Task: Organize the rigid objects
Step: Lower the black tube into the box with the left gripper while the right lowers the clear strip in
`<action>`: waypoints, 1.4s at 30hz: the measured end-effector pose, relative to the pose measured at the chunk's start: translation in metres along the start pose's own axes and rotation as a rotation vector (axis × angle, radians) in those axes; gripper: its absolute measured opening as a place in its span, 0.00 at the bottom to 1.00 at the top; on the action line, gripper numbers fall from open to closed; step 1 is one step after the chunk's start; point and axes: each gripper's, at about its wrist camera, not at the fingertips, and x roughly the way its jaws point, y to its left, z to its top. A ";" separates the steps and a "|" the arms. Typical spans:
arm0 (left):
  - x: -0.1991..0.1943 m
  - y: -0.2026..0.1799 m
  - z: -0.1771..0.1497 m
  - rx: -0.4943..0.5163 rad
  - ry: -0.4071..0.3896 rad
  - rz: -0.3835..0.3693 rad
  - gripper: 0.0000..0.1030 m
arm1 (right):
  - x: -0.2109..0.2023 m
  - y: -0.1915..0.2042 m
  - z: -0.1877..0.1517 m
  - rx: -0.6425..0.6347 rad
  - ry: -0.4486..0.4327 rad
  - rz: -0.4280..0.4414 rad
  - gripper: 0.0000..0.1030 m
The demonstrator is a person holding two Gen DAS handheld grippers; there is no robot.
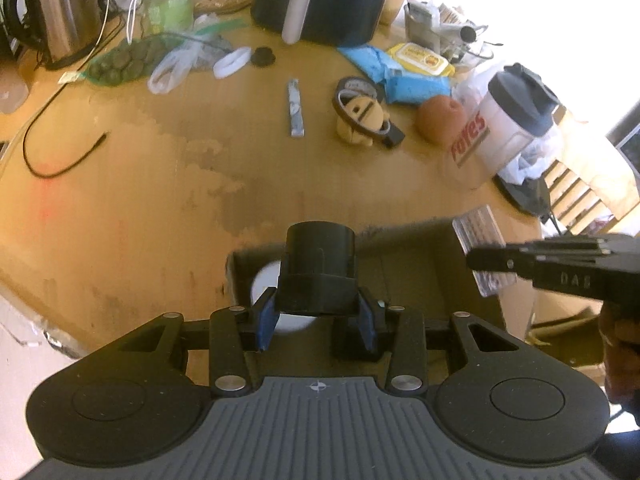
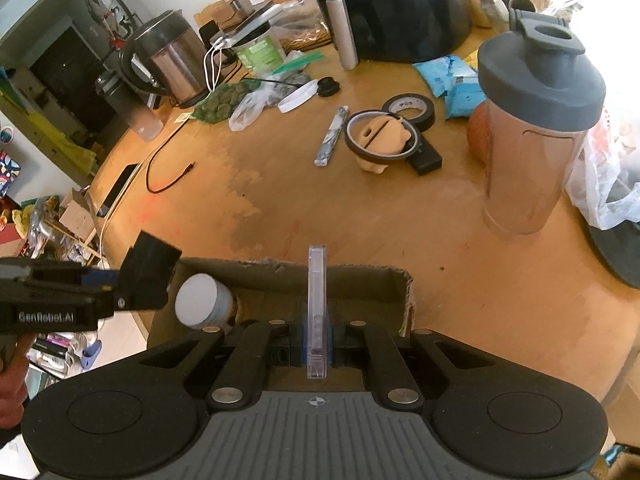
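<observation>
the left gripper [image 1: 318, 316] is clamping a black cylindrical part [image 1: 320, 270] between its blue pads [image 1: 265, 322]; the part is standing with its round end pointing away from the camera, its blocky base seated between the pads. the right gripper [image 2: 318, 344] is pinched fully onto a thin clear plastic case [image 2: 317, 312], held on edge so that its long axis is running forward along the fingers.

both held items are hanging over an open cardboard box [image 2: 360, 276] sitting at the near edge of the wooden table [image 2: 360, 208]. a white-lidded jar [image 2: 204, 306] is lying on its side inside the left end of the box.

governing relation: the box is lying directly below and just ahead of both grippers. in the left wrist view the black part is sitting over the box's left portion, with the jar showing right behind it. in the right wrist view the clear case is sitting over the middle of the box, above bare floor to the right of the jar. the right gripper is judged better placed for a free drop, since the space under it is showing no obstruction. the left gripper is likely needing a shift toward the centre, otherwise the part is risking a landing on the jar.

other rigid items, such as a tape roll [image 2: 408, 110] and a shaker bottle [image 2: 536, 128], are waiting farther back on the table, well apart from the box.
</observation>
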 end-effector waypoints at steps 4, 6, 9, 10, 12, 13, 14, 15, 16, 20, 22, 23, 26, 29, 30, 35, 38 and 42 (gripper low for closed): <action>0.000 -0.001 -0.013 -0.006 0.020 -0.012 0.39 | 0.001 0.003 -0.003 -0.007 0.007 0.004 0.10; 0.001 -0.001 -0.019 -0.009 0.025 -0.011 0.39 | 0.001 0.004 -0.003 -0.010 0.009 0.005 0.10; 0.002 -0.001 -0.025 -0.018 0.030 0.009 0.39 | 0.001 0.007 -0.005 -0.015 0.012 0.007 0.10; 0.002 -0.001 -0.027 -0.024 0.030 0.019 0.40 | 0.002 0.007 -0.006 -0.015 0.014 0.008 0.10; 0.001 0.000 -0.029 -0.039 0.034 0.022 0.40 | 0.003 0.008 -0.007 -0.015 0.021 0.008 0.10; 0.001 0.001 -0.031 -0.047 0.037 0.028 0.41 | 0.004 0.008 -0.008 -0.014 0.024 0.007 0.10; 0.001 0.001 -0.031 -0.050 0.039 0.032 0.41 | 0.005 0.009 -0.009 -0.013 0.027 0.007 0.10; 0.001 0.001 -0.032 -0.053 0.038 0.036 0.43 | 0.005 0.009 -0.011 -0.012 0.030 0.007 0.10; 0.000 0.001 -0.033 -0.055 0.035 0.039 0.47 | 0.005 0.010 -0.012 -0.011 0.033 0.006 0.10; -0.003 -0.002 -0.035 -0.058 0.022 0.040 0.48 | 0.005 0.011 -0.017 -0.009 0.041 0.003 0.10; -0.005 -0.002 -0.035 -0.058 0.013 0.036 0.48 | 0.005 0.012 -0.018 -0.007 0.040 0.000 0.10; -0.006 -0.002 -0.035 -0.059 0.010 0.035 0.48 | 0.005 0.012 -0.018 -0.007 0.037 -0.002 0.10; -0.008 -0.001 -0.034 -0.058 0.005 0.033 0.48 | 0.002 0.012 -0.018 -0.002 0.025 -0.012 0.10; -0.010 -0.001 -0.033 -0.058 -0.002 0.030 0.48 | -0.001 0.012 -0.016 0.000 0.011 -0.018 0.10; -0.012 0.000 -0.032 -0.059 -0.005 0.029 0.48 | -0.002 0.012 -0.015 0.001 0.005 -0.021 0.10; -0.016 0.000 -0.029 -0.059 -0.018 0.024 0.48 | -0.005 0.015 -0.010 -0.009 -0.015 -0.026 0.10; -0.017 -0.002 -0.028 -0.050 -0.020 0.022 0.48 | -0.004 0.016 -0.008 -0.013 -0.014 -0.041 0.11; -0.016 -0.003 -0.027 -0.039 -0.019 0.023 0.48 | 0.003 0.017 -0.010 -0.024 0.022 -0.102 0.65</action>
